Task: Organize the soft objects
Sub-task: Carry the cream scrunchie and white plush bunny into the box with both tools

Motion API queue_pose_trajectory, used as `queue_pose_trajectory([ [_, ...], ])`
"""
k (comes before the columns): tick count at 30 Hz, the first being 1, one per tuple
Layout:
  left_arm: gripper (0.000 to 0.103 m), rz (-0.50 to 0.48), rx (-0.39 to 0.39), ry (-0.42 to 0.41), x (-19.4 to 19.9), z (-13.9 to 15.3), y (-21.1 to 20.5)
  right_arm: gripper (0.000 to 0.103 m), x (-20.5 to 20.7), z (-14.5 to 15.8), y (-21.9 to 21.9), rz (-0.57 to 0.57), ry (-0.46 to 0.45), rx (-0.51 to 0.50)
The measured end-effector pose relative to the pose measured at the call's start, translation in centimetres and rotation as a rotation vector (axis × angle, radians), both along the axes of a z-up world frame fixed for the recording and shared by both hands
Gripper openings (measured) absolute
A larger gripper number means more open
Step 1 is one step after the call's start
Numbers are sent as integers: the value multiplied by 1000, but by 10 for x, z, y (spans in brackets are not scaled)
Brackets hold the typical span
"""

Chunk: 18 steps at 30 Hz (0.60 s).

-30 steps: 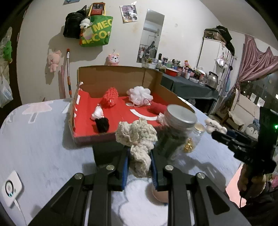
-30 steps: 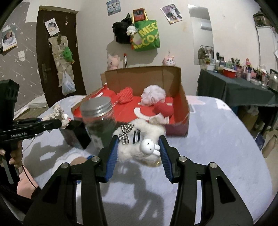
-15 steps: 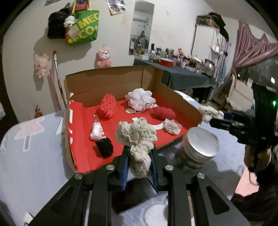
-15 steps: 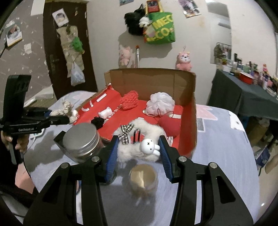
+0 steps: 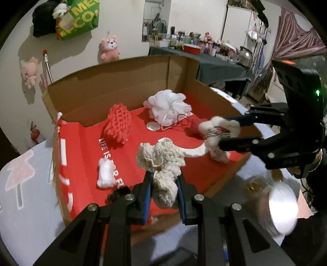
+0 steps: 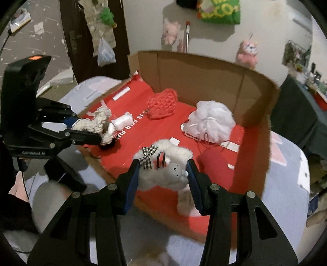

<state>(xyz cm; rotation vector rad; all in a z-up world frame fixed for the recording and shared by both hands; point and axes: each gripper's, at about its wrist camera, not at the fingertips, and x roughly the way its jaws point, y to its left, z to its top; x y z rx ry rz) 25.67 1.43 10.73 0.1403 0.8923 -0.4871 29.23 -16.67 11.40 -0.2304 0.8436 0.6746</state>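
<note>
Left gripper (image 5: 164, 189) clamped narrow on a cream crochet piece (image 5: 161, 157), held over the near edge of the cardboard box (image 5: 114, 86). Right gripper (image 6: 162, 178) closed on a white fluffy plush (image 6: 163, 163) with a checkered bow and a small bunny head with an x eye, also over the box's near edge. In the right wrist view the left gripper's body reads "GenRobot.AI", slightly blurred.

Box sits on a pale bedspread (image 5: 24, 184) and is lined red, with white print: "LIFE IS" readable in the left wrist view, the rest partly hidden; "FOR FU" visible in the right wrist view. Inside the box: red knit pouch (image 5: 117, 126), white mesh bath pouf (image 5: 168, 109), small white fluffy item (image 5: 105, 174), a black fuzzy item (image 5: 118, 194) near the front edge, and a dark red soft item (image 6: 216, 163).

Silver-lidded jar (image 5: 280, 210) outside the box at right, blurred. Green bag (image 5: 78, 18) on the wall, letters "MEC" and "CO." showing, cut off.
</note>
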Motion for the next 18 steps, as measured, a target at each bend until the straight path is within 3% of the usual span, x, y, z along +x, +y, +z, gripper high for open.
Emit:
queue_pose_trajectory([
  [8,23,5,36,100,45,-23,-11,44,54,-26,29,36,132,-74],
  [18,24,39,94,160,76,-42,-13,44,82,-49,47,31,217,-156],
])
